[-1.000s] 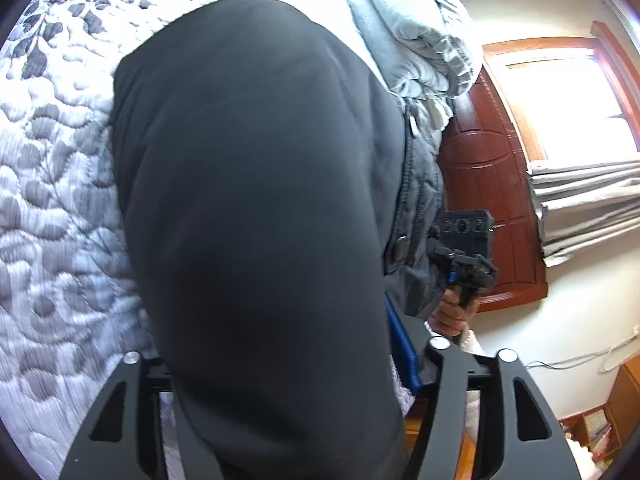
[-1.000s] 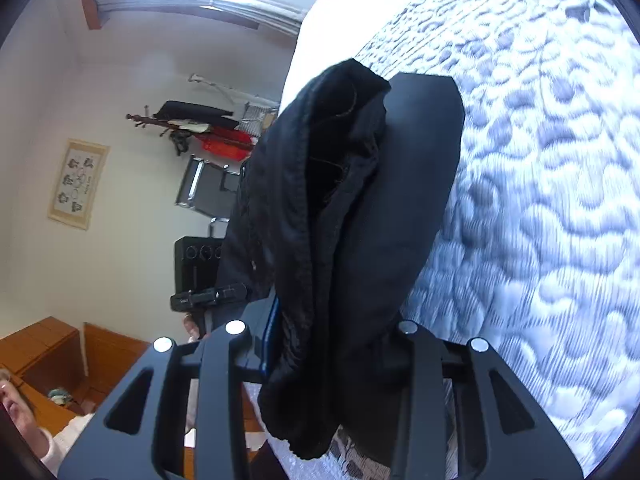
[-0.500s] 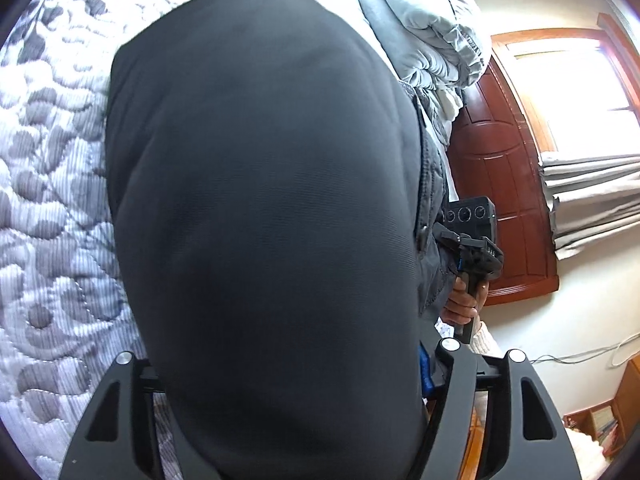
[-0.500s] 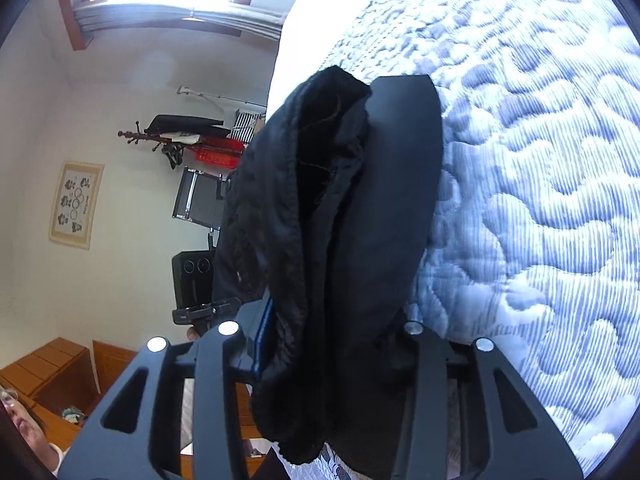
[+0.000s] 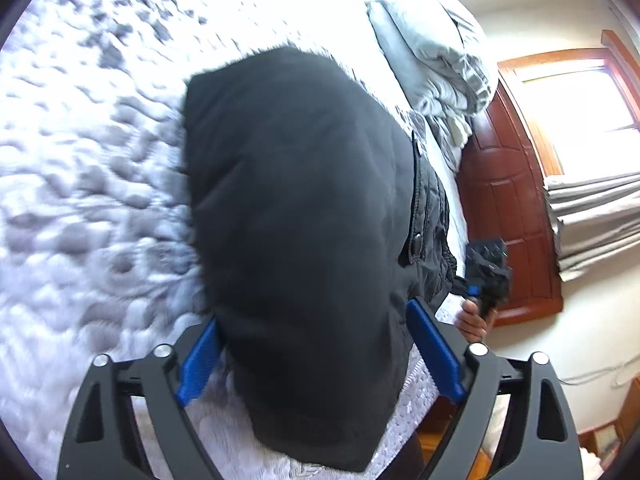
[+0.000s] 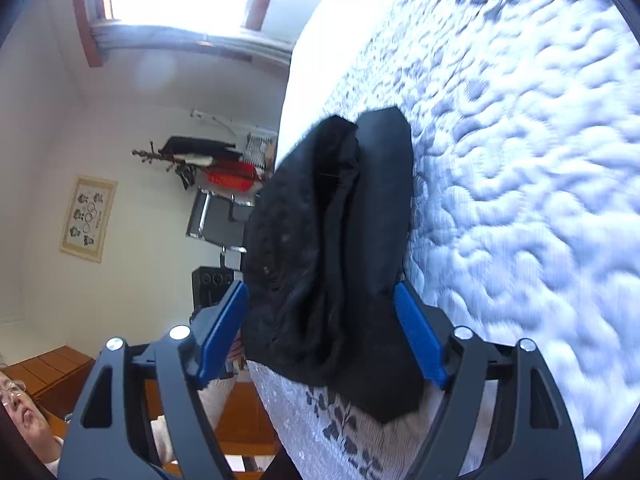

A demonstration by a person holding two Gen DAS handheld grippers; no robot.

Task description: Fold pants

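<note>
Quilted white-grey bedspread (image 5: 88,208) with raised leaf pattern fills 9 to 12 o'clock in the left wrist view and 12 to 4 o'clock in the right; blurred in both. Black pants (image 5: 304,232), matte smooth fabric, folded into a thick bundle, lie on it at the bed edge, blocking the centre of both views; snap button and zipper placket show at 3 o'clock. Crumpled grey duvet (image 5: 436,52) at 1 o'clock, red-brown wooden headboard (image 5: 504,200) beyond it. Left gripper (image 5: 320,356): blue pads spread wide on either side of the bundle, not pinching. Right gripper (image 6: 320,336): pads likewise spread, pants (image 6: 332,248) between them, layered edges toward the camera. Bed edge drops to wooden floor (image 6: 236,420) at 7 o'clock; framed picture (image 6: 88,218) on the wall at 9.
</note>
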